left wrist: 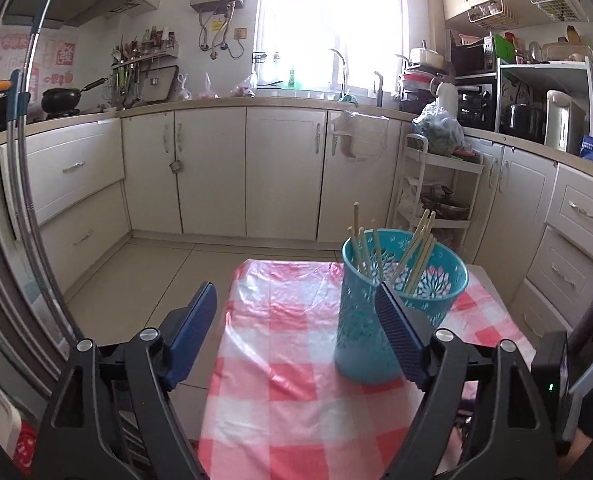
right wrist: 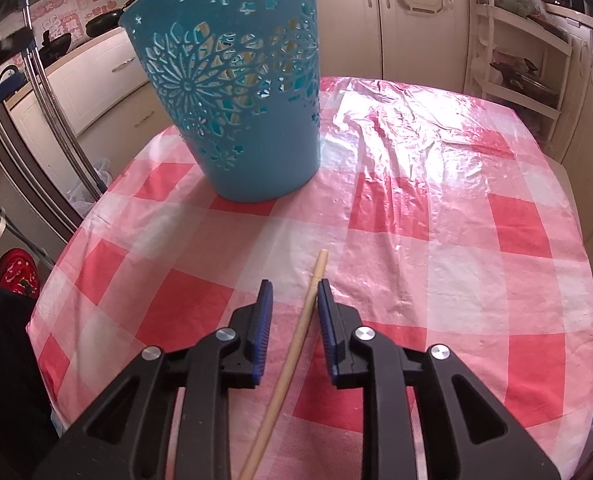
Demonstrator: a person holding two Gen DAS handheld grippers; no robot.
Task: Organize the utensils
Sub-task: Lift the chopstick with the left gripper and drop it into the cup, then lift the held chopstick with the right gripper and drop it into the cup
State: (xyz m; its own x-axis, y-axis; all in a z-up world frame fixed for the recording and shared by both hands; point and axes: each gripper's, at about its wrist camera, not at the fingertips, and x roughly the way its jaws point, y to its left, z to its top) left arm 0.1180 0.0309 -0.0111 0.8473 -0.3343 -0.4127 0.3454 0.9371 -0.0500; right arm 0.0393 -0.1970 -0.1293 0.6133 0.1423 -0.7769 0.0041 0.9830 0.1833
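Blue ribbed pads line our right gripper (right wrist: 294,292), whose jaws stand a little apart with one chopstick (right wrist: 296,344) lying between them on the bench (right wrist: 456,216). The stick leans close to the right-hand pad; we cannot tell whether it touches, and the left-hand pad is clearly off it, so nothing is clamped. Its far end pokes out just past the pad tips, and its near end runs under the gripper out of view.

Our left gripper (left wrist: 296,300) has its jaws spread wide and empty over the near part of the red-and-white checked cloth (left wrist: 288,360). The right-hand pad overlaps the basket (left wrist: 360,320) in the picture; contact cannot be judged.

Only the left view looks down into the teal basket and shows the chopsticks in it (left wrist: 412,252), leaning in two bunches against the rim. The right view sees the basket from the side, standing upright at the cloth's far left, with pale sticks glimpsed through its cut-out wall. Only the right view shows the loose chopstick.

Behind, the left view takes in cream cupboards (left wrist: 284,172) and a bright window (left wrist: 328,20).
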